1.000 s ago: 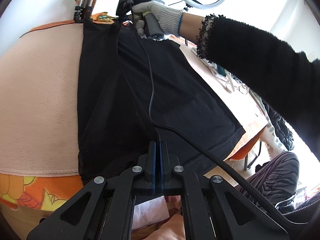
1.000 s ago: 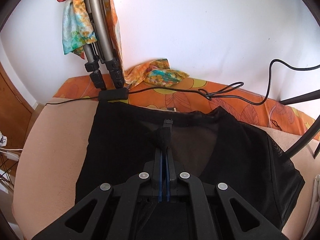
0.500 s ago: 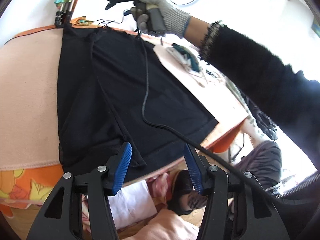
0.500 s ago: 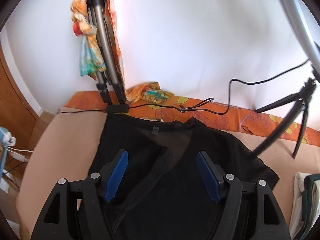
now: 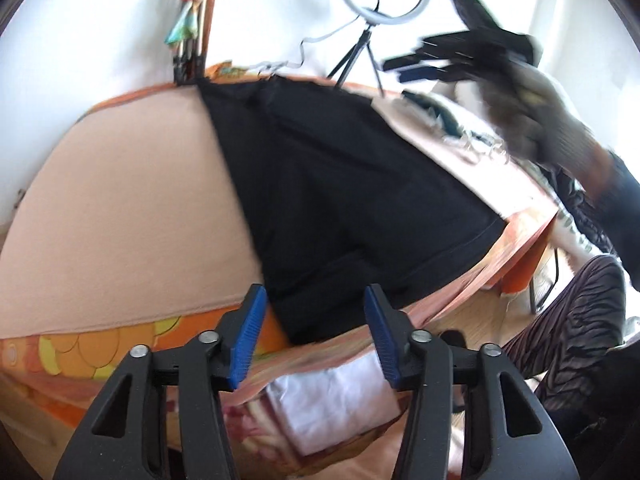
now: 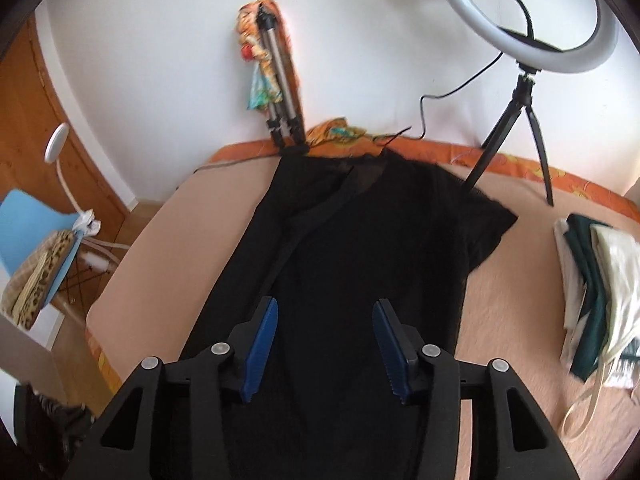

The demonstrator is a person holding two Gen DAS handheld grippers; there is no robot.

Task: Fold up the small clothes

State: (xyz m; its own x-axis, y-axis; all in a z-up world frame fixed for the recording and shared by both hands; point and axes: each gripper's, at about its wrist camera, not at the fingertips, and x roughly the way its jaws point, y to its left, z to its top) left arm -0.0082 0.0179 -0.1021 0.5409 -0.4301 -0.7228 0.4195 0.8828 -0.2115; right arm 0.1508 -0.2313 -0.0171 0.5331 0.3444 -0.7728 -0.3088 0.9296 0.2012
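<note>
A black short-sleeved garment lies flat on the peach blanket, its left side folded over the middle. In the right wrist view the garment runs from the wall toward me, one sleeve spread to the right. My left gripper is open and empty, lifted just off the garment's near hem at the table edge. My right gripper is open and empty above the garment's middle. In the left wrist view the right gripper is blurred at the upper right, held by a gloved hand.
A ring light on a tripod stands at the back right by the garment's sleeve. A folded tripod with a colourful scarf leans against the wall. A pile of white and green clothes lies at the right. A blue chair stands left of the table.
Both grippers were shut on the garment a second ago. They opened, let it go and pulled back and upward; the garment now lies flat with its left side folded in.
</note>
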